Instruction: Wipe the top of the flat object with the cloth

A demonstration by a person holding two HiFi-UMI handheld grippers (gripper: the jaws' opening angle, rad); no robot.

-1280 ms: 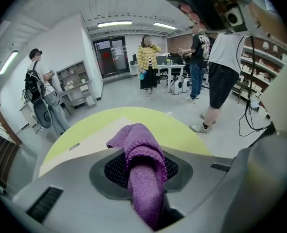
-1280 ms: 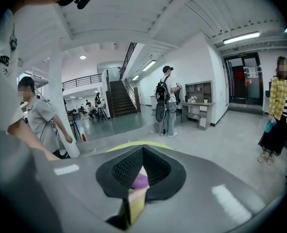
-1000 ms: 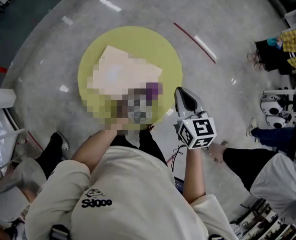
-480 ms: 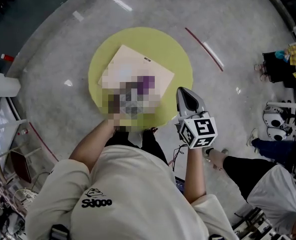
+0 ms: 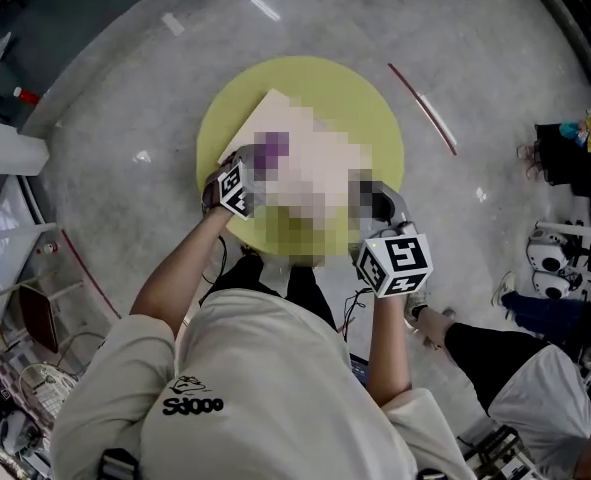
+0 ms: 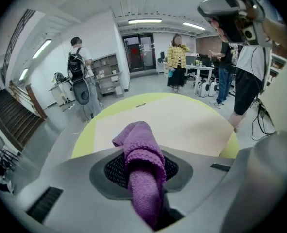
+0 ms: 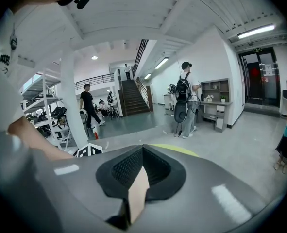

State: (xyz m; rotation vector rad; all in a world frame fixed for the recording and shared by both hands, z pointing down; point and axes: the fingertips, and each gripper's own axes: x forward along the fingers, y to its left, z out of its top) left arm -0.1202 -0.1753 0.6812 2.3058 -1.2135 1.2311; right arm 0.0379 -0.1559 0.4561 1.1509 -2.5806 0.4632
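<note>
The left hand-held gripper [image 6: 144, 171] clamps a nubby purple cloth [image 6: 138, 140]. The right hand-held gripper [image 7: 141, 176] pinches the edge of the thin beige board [image 7: 137, 193].

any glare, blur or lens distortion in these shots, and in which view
Head view: a mosaic patch hides most of the beige board on the yellow table; light glare streaks the floor. Left gripper view: fisheye bending, dark corners, purple cloth sharp. Right gripper view: same fisheye, bright ceiling strip light.
</note>
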